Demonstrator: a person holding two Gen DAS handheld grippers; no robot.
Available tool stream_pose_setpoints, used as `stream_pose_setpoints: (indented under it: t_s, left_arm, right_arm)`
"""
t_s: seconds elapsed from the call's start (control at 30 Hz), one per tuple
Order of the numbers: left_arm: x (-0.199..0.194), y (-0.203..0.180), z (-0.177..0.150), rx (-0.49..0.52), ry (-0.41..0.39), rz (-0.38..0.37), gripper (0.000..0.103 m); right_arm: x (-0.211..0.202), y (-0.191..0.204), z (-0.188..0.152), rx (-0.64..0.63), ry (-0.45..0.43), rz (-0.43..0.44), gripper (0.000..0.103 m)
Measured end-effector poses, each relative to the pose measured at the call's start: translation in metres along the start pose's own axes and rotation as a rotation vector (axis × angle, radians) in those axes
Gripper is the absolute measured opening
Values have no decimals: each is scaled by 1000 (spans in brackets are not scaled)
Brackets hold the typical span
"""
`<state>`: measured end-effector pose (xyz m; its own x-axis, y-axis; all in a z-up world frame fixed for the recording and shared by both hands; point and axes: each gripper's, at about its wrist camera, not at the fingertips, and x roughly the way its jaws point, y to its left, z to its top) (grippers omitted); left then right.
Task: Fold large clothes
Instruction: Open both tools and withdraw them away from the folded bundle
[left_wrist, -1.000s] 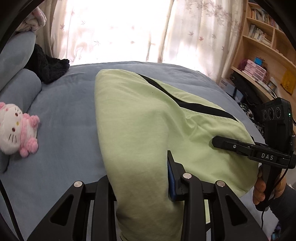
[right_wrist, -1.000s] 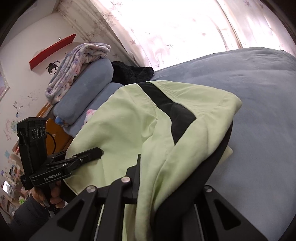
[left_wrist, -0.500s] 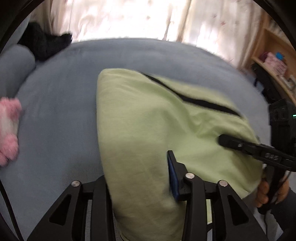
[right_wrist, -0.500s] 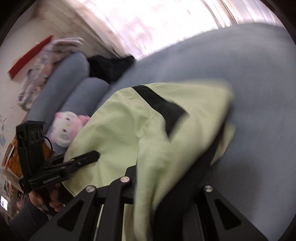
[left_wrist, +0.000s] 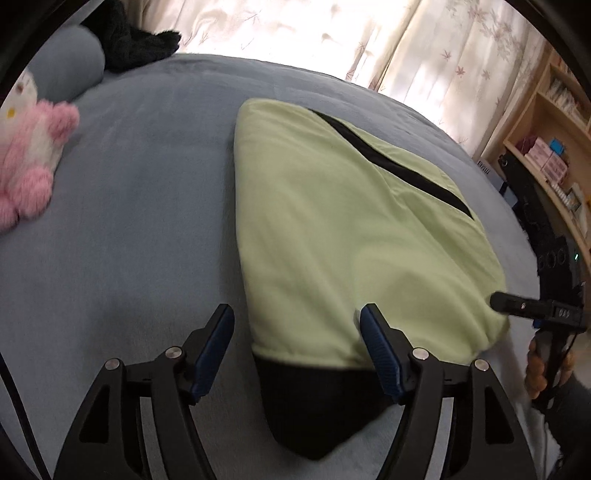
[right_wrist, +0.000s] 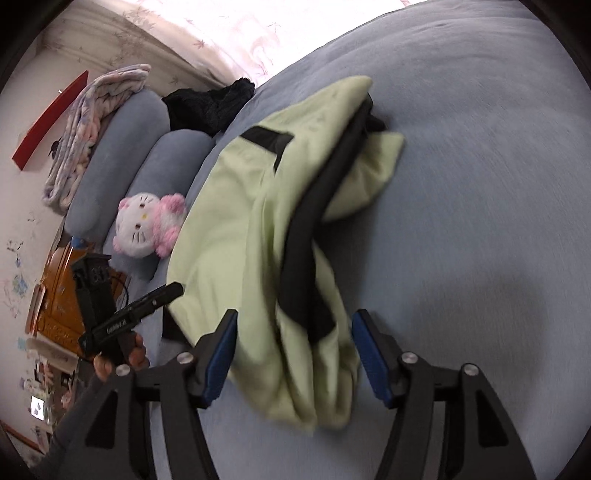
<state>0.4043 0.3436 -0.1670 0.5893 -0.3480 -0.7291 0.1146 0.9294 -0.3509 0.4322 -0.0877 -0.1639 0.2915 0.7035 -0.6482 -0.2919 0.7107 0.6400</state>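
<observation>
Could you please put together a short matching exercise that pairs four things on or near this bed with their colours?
Things:
1. garment
2. bed cover
3. plush toy
4. shelf

Colours:
A. pink and white
B. red
C. light green with black trim
D. grey-blue

Pairs: 1-C, 2-D, 3-A, 4-B

The garment lies folded on the bed cover. The plush toy sits by the pillows. The shelf hangs on the wall in the right wrist view.
</observation>
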Motion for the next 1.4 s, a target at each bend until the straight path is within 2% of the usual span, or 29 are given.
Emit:
stream_pose_setpoints:
  t_s: [0.1,0.2,0.27,0.33,0.37,0.4,0.47,0.6,0.67,0.77,0.83,0.87,0.93,1.07,1.27,1.4]
  left_arm:
    - [1,3,-9,-56,13,-29,69]
    - [5,-3,-12,-68,30,-22,68]
    - [5,-11,-10,-61,33,17,61]
    - [3,-20,-12,-71,54,58,54]
    - [1,-21,-10,-82,60,67,49]
    - [-1,-21,-9,-91,70,78,47]
    - [-3,-23,-9,-106,84,87,45]
    - [8,-27,-16,-82,136,140,45]
    - [12,-33,-15,-70,136,172,47]
    - [12,-47,-16,-19,122,233,49]
    - [8,-54,-19,1,102,268,53]
    - [5,-58,-20,5,91,281,61]
    - [-4,-62,-23,20,76,308,67]
    - [-21,-91,-32,83,42,362,67]
    - [-82,-134,-51,103,-34,327,67]
    - [-110,-167,-61,112,-63,300,68]
  right_arm:
    - [0,1,-13,4,35,13,63]
    - [0,3,-22,15,17,13,61]
    - [2,7,-22,47,22,23,21]
    - [-1,6,-22,129,35,66,18]
    - [-6,7,-23,190,33,117,16]
    - [-11,8,-25,236,30,162,16]
    - [-16,9,-28,275,34,180,16]
    - [4,-9,-40,340,110,95,16]
    - [7,-17,-42,357,114,96,20]
    - [-3,1,-40,255,86,2,31]
    - [-9,17,-39,175,85,-81,36]
    - [-14,26,-40,134,80,-121,36]
    - [-25,38,-41,79,53,-180,36]
    - [-51,62,-42,-16,-36,-252,36]
    - [-91,105,-51,-120,-148,-294,36]
    - [-117,125,-63,-145,-155,-341,36]
